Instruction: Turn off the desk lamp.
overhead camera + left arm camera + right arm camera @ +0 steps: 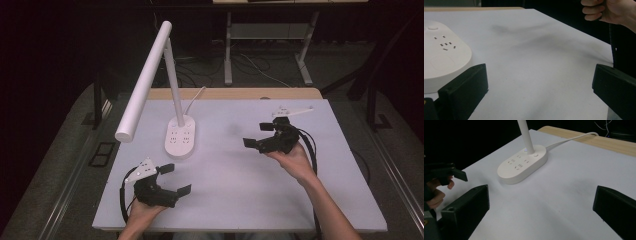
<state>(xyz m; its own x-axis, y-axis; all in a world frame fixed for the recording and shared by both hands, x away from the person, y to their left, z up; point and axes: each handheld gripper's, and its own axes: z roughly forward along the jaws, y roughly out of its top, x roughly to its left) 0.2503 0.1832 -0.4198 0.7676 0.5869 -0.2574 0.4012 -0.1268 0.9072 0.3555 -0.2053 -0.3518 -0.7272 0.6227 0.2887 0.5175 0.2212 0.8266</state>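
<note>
Left gripper [178, 179] sits at the near left of the white table [240, 190], its jaws spread wide with nothing between them; in the left gripper view the two black jaws frame bare tabletop, with the lamp base [441, 60] just beyond the left-hand one. Right gripper [260, 134] is held farther out on the right side of the table, pointing toward the lamp, its jaws also wide apart and empty, well clear of the base.

White desk lamp [150, 75] stands at the left-centre of the table. Its oval base [180, 136] carries several socket slots in the top face, and the right gripper view shows a small round button [535, 155] beside the foot of the upright stem [525, 135]. No brand, label or lettering can be read on it. The long tubular head [142, 82] slants from the top of the stem down toward the near left, above the table. A white cord [196, 97] runs from the back of the base toward the wooden strip [235, 93] at the table's far edge.
</note>
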